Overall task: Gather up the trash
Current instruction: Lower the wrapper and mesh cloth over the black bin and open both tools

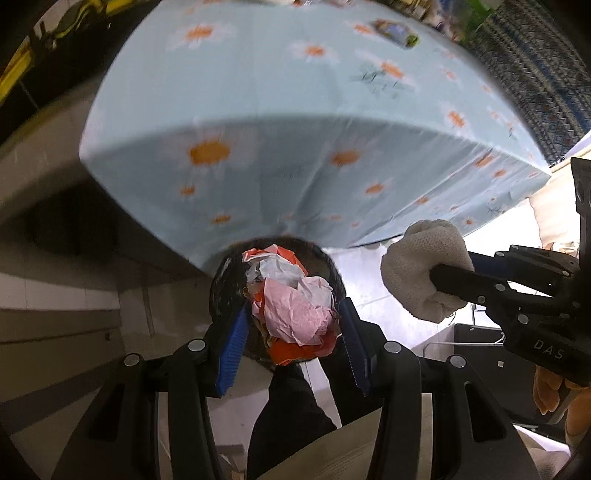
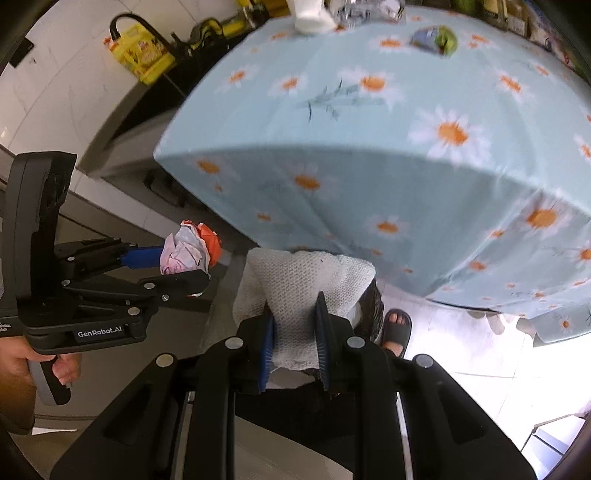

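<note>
My left gripper (image 1: 293,317) is shut on a crumpled pink, white and orange wrapper (image 1: 295,310), held in front of the table edge over a dark round bin (image 1: 221,280). It also shows in the right wrist view (image 2: 190,251). My right gripper (image 2: 295,325) is shut on a wad of white paper towel (image 2: 303,284), which also shows in the left wrist view (image 1: 421,269). A blue-green wrapper (image 2: 436,38) lies on the far part of the table, and shows in the left wrist view too (image 1: 397,33).
The table (image 2: 369,147) has a light blue daisy-print cloth hanging over its edge. A white object (image 2: 310,16) stands at its far edge. A yellow bag (image 2: 142,51) sits at the back left. A sandalled foot (image 2: 397,326) is on the floor.
</note>
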The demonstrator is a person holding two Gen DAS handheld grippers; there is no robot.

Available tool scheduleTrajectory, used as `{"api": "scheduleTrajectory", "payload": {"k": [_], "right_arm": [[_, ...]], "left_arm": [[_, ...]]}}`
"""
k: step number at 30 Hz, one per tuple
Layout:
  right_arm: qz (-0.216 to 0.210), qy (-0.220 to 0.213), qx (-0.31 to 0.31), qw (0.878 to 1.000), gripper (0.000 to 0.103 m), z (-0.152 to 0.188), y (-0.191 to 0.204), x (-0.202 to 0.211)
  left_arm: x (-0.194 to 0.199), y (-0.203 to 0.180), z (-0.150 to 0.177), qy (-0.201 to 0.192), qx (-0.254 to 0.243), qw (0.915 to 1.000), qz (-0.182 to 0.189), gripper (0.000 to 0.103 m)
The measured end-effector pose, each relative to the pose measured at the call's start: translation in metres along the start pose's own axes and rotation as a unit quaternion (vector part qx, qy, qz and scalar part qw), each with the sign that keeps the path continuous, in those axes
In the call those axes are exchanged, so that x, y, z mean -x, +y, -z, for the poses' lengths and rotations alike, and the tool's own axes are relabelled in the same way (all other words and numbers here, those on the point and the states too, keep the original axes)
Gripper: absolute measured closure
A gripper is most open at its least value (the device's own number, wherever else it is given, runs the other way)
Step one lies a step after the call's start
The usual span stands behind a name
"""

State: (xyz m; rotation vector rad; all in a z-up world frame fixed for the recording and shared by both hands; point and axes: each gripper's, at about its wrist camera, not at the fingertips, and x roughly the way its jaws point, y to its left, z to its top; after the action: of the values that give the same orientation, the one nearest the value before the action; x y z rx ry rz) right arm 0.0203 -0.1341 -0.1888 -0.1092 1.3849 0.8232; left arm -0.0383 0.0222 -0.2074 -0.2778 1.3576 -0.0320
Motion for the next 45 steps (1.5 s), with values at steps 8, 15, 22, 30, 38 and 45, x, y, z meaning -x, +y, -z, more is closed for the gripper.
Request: {"api": "scheduleTrajectory", "payload": {"k": [8, 15, 22, 30, 38, 45], "right_arm": [[-0.003, 0.045, -0.002, 0.999, 0.081, 0.007, 0.0, -0.04], [0.0, 0.081, -0.013, 0.997, 0.081, 0.01, -0.011, -0.074], [-0.003, 0.112, -0.025, 0.993, 0.081, 0.012, -0.022, -0.103], [-0.017, 0.114, -0.043, 0.992, 0.079, 0.004, -0.032, -0.112], [-0.017, 0.117, -0.058, 0.991, 0.068, -0.002, -0.037, -0.11], [-0.013, 0.107, -0.062, 0.992, 0.068, -0.004, -0.045, -0.103]], "left_arm": [[-0.043, 0.021, 0.016, 0.05, 0.026, 0.9984, 0.002, 0.056], [-0.074, 0.032, 0.026, 0.084, 0.036, 0.9958, 0.006, 0.056], [-0.097, 0.039, 0.024, 0.107, 0.049, 0.9929, 0.014, 0.056], [-0.108, 0.042, 0.02, 0.117, 0.057, 0.9913, 0.018, 0.056], [-0.112, 0.048, 0.016, 0.122, 0.081, 0.9891, 0.01, 0.044], [-0.108, 0.051, 0.014, 0.12, 0.084, 0.9892, 0.004, 0.044]]}}
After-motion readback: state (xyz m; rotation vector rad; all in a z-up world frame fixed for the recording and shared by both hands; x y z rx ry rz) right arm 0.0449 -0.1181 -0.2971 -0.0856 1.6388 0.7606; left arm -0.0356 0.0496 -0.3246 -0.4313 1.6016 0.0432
